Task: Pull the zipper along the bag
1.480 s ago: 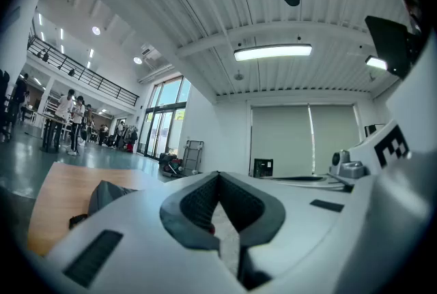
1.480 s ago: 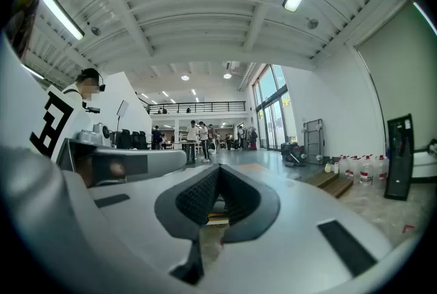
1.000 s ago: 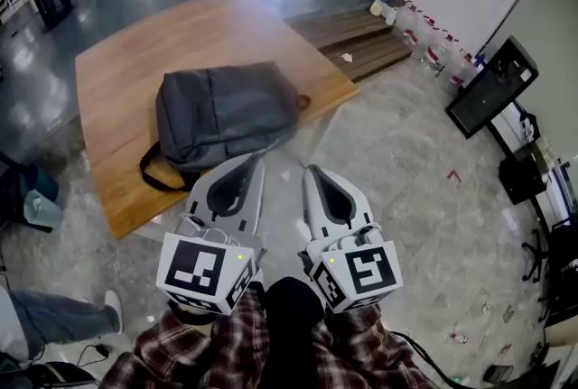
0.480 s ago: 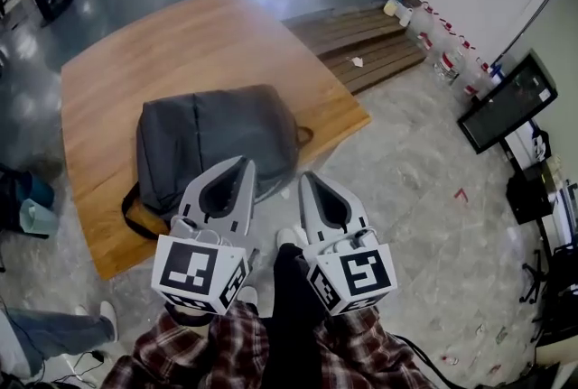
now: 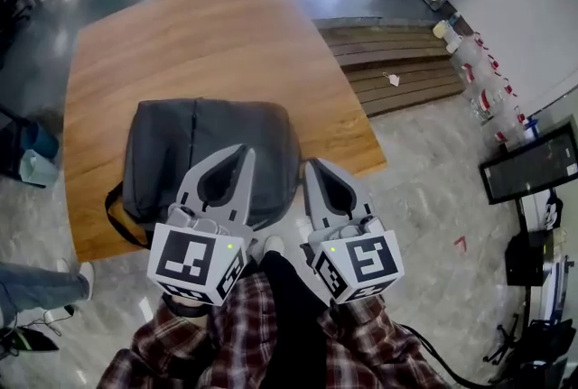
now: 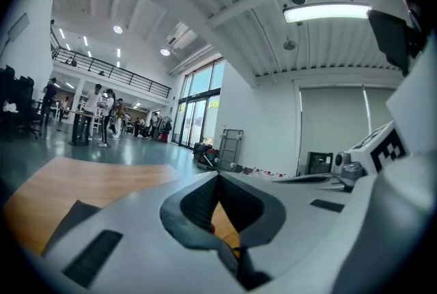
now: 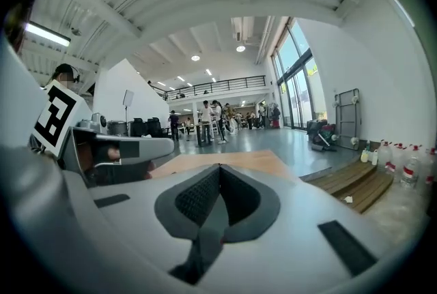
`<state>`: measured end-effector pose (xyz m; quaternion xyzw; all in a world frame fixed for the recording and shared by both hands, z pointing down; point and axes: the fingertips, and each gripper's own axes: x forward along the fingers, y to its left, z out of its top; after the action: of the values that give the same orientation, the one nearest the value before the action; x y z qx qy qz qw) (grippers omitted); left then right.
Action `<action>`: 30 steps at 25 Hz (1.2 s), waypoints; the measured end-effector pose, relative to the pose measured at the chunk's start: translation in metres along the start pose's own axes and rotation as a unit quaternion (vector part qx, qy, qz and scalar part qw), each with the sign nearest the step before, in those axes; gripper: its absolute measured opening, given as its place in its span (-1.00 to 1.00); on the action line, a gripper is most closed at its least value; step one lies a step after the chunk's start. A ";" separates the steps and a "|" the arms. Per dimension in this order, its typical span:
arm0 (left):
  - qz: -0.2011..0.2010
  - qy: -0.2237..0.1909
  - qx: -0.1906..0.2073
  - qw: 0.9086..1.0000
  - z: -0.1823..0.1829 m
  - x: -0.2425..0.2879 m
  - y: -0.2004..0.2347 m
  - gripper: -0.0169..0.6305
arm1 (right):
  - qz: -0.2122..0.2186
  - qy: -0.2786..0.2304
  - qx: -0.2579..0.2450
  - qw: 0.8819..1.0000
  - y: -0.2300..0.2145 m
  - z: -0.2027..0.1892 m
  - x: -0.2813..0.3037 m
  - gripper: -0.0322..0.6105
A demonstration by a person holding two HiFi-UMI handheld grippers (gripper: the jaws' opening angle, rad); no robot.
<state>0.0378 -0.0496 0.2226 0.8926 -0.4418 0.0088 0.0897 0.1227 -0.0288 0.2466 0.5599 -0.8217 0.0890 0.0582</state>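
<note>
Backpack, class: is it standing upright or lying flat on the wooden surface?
Lying flat: the head view shows the backpack's broad side facing up on the wooden surface.
</note>
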 end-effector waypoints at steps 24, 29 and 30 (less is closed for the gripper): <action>0.040 0.243 -0.084 0.966 -0.211 -0.007 0.082 -0.92 | 0.121 0.286 0.082 0.947 0.075 -0.192 0.070 -0.87; 0.042 0.261 -0.119 0.957 -0.256 -0.005 0.085 -0.92 | 0.146 0.335 0.107 0.925 0.085 -0.229 0.059 -0.87; 0.043 0.263 -0.120 0.956 -0.261 -0.004 0.087 -0.92 | 0.152 0.343 0.112 0.920 0.087 -0.233 0.056 -0.87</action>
<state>-0.0166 -0.0539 0.4917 0.8213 -0.4383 0.1942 0.3091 0.0200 0.0004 0.4782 0.3667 -0.8110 0.3749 0.2593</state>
